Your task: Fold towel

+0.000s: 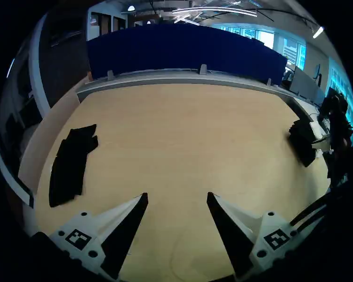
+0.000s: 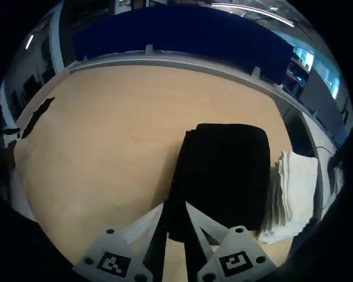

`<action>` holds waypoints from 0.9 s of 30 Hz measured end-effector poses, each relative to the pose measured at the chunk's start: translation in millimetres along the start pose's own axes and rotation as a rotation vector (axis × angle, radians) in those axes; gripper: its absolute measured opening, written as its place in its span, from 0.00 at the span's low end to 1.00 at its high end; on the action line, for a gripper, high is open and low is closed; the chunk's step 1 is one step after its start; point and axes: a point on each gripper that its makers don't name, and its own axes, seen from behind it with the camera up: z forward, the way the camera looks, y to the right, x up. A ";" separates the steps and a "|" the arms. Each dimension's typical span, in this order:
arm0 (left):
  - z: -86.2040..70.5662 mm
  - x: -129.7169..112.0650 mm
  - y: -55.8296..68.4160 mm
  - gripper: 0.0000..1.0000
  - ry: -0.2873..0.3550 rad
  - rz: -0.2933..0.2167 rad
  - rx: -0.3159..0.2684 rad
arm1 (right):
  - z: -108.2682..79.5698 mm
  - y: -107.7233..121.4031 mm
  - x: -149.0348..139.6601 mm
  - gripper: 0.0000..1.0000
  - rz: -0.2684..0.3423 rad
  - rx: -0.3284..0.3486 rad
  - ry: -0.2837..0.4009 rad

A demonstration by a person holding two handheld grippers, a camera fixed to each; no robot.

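In the right gripper view a folded black towel [image 2: 223,174] lies on the wooden table [image 2: 110,141], and my right gripper [image 2: 175,209] is shut on its near left edge, with cloth pinched between the two fingers. The towel rests partly against a stack of white towels [image 2: 296,188]. In the left gripper view my left gripper [image 1: 176,197] stands open above bare tabletop [image 1: 186,136], holding nothing. A crumpled black towel [image 1: 73,162] lies on the table to its left. The same loose towel [image 2: 37,115] appears far off at the left edge in the right gripper view.
A dark pile of cloth [image 1: 303,141] sits at the table's right edge in the left gripper view. A blue partition [image 1: 186,49] runs along the far side of the table, with a grey rail [image 1: 176,77] below it. Desks and office gear stand beyond the right edge.
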 end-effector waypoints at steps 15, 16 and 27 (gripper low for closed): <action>1.3 2.2 2.9 0.93 0.002 0.001 -0.004 | -8.4 8.2 14.4 0.78 0.001 -0.018 0.040; 1.1 2.9 3.1 0.93 0.003 0.001 -0.005 | -8.5 8.4 14.9 0.83 0.001 -0.019 0.043; 3.4 13.3 4.4 0.93 0.018 0.009 -0.011 | -12.0 12.5 26.6 0.96 0.018 -0.050 0.085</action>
